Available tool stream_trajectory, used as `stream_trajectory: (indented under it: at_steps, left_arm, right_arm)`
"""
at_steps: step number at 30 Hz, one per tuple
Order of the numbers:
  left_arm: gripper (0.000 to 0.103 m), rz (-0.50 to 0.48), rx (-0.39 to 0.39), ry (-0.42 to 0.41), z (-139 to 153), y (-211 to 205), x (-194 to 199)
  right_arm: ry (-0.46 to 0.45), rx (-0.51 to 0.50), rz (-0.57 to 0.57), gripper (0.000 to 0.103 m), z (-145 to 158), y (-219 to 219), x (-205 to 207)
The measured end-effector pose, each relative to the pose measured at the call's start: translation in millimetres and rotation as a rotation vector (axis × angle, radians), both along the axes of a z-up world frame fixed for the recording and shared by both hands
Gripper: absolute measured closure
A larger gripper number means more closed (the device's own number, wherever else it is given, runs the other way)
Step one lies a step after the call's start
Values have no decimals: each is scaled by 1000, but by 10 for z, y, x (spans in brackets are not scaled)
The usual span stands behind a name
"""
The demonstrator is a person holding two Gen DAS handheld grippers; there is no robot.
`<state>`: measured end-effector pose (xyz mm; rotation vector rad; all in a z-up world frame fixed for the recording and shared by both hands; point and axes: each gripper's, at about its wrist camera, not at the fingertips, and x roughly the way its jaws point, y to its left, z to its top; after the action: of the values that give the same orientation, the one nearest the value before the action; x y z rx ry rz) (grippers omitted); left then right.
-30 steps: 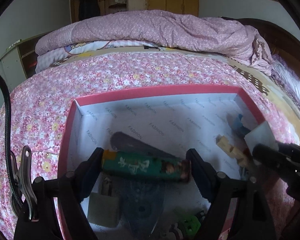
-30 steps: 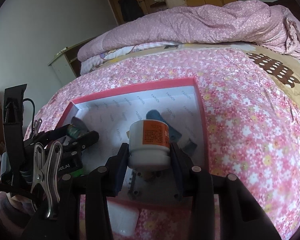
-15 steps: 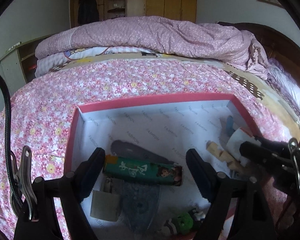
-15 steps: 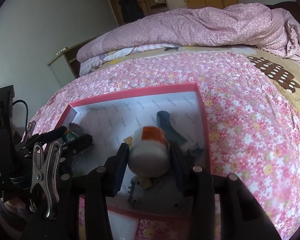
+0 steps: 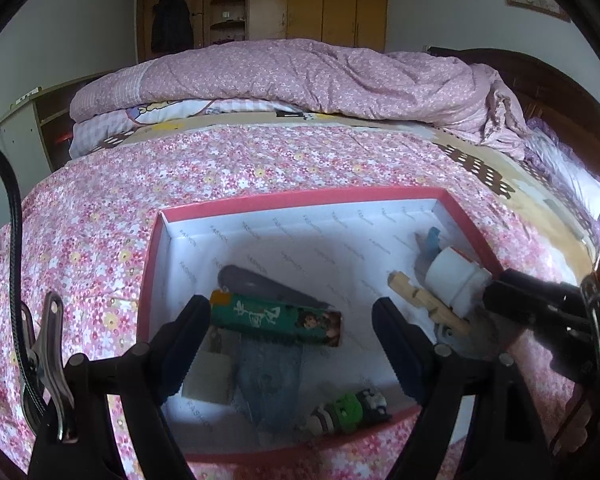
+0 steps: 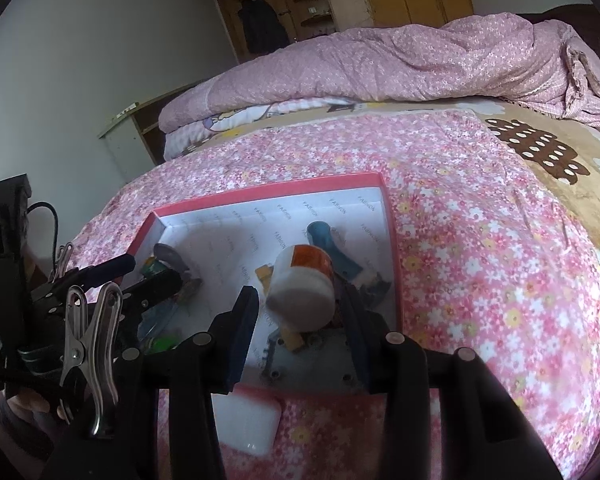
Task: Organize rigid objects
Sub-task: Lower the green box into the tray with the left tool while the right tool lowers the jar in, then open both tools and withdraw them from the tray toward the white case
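Red box (image 5: 300, 196), white lining, sits on the flowered bedspread (image 5: 100, 240). All sides below are as the left wrist view shows them.

- Left gripper (image 5: 290, 310): tongs spread wide over the box's near left part. The green tube (image 5: 276, 320) lies on the box floor between them. One end is just beside the left finger (image 5: 188, 340), and there is a clear gap at the other end. Nothing is pinched.
- Right gripper (image 6: 299, 296): over the box's right edge, tongs partly closed. The white jar (image 6: 304, 284) with an orange label is tipped over at their tips, lid toward the camera. A sliver of floor shows between the jar and one finger (image 6: 244, 320); the other finger is close against it. Cannot tell whether the jar is pinched or only resting there.
- Jar's place: inside the box near the right edge, on or against the wooden piece (image 5: 424, 304).
- Other contents:
  - grey flat blade-shaped item (image 5: 260, 284) just behind the tube, mid-left
  - padlock (image 5: 210, 372) at the near left corner
  - clear blue plastic piece (image 5: 272, 376) beside the padlock
  - green toy (image 5: 348, 408) against the near edge
  - blue item (image 5: 434, 238) toward the far right corner
  - grey metal plate (image 6: 312, 364) at the near right corner, partly under the jar
- Outside the box: white block (image 6: 246, 424) on the bedspread, just off the near edge.
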<state>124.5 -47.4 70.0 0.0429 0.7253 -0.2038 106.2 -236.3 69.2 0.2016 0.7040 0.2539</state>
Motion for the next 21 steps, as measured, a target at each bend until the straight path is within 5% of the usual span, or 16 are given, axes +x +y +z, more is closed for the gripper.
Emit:
stream_trajectory:
  at_steps: [21]
  left_arm:
    - [17,-47,-4,1,13,-63,-580]
  right_arm:
    - [29,-54,-12,60,-161,-38,-611]
